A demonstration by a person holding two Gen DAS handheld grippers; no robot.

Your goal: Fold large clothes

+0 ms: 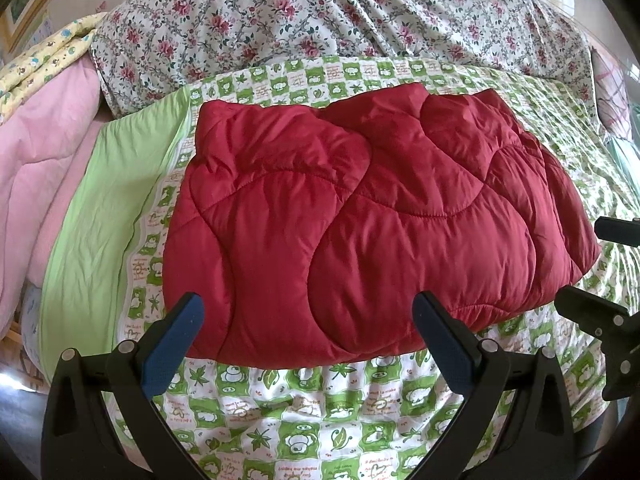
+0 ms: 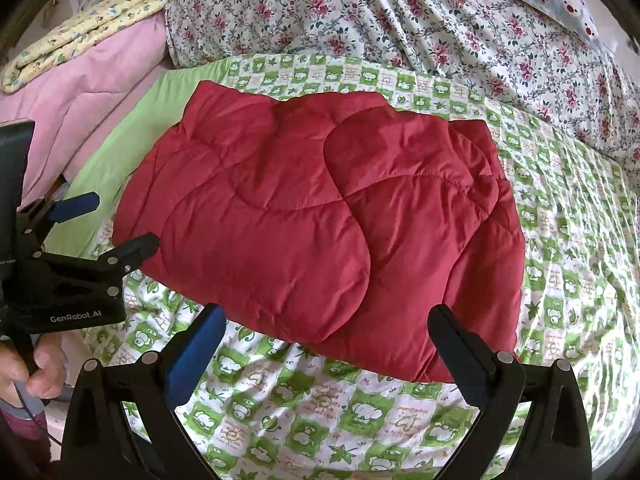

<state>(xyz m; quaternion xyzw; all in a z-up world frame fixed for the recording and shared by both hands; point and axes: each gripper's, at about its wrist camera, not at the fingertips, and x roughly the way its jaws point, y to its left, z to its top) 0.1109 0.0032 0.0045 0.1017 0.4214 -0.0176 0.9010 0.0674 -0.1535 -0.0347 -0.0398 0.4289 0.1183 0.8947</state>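
Observation:
A red quilted garment [image 1: 360, 216] lies folded in a thick rectangle on the green-and-white patterned bed sheet [image 1: 304, 408]; it also shows in the right wrist view [image 2: 320, 224]. My left gripper [image 1: 308, 316] is open and empty, its fingertips just above the garment's near edge. My right gripper [image 2: 328, 328] is open and empty over the garment's near right corner. The left gripper also appears at the left of the right wrist view [image 2: 108, 224], open beside the garment's left edge. Part of the right gripper shows at the right edge of the left wrist view [image 1: 600, 272].
A floral quilt [image 1: 320, 12] is piled along the back of the bed. Pink bedding [image 1: 44, 168] and a yellow patterned blanket [image 1: 44, 56] are stacked at the left. A plain green cloth [image 1: 108, 208] lies left of the garment. A hand [image 2: 28, 372] holds the left gripper.

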